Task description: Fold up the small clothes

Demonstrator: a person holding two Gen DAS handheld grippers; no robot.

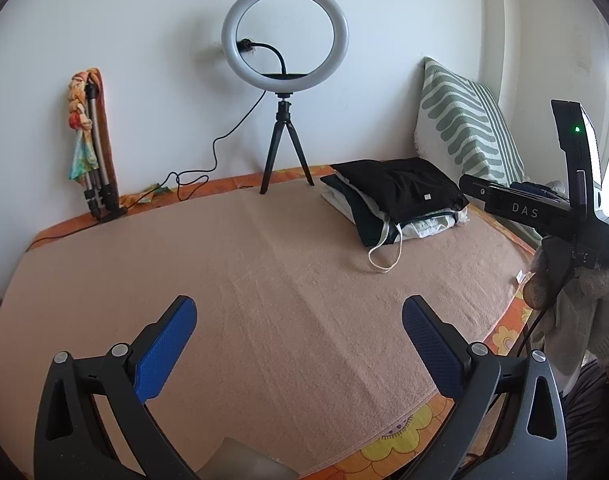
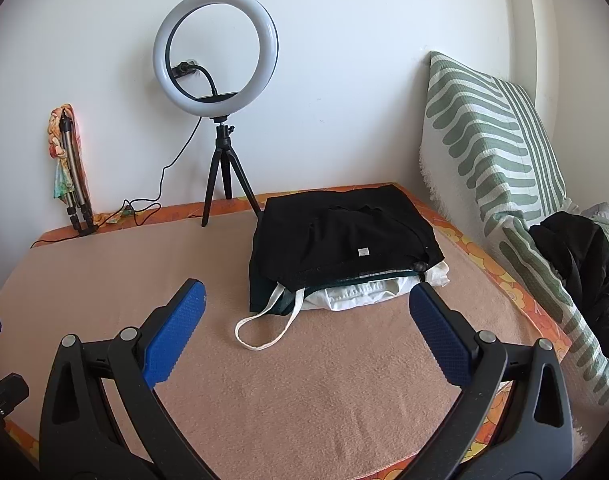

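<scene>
1. Right, both grippers empty: left gripper (image 1: 300, 320) fingers spread wide at the bottom of its frame, right gripper (image 2: 306, 306) fingers likewise spread.
2. Stack of folded clothes (image 2: 344, 248) sits right of centre in the right wrist view, on the tan blanket (image 2: 264, 392) covering the bed; the black top garment (image 1: 400, 186) shows at upper right in the left wrist view.
3. Handling, my guess: soft, light, limp fabric; will sag and slide. Pinch at a hem or corner, not mid-panel.
4. White strap loop (image 2: 264, 328) trails out toward the camera; easy snag.
5. Count: one stack, at least three layers (black, dark green, white); exact number unclear. One dark jacket (image 2: 580, 256) at the right edge. One ring light (image 2: 216, 50), one striped pillow (image 2: 488, 132).
</scene>
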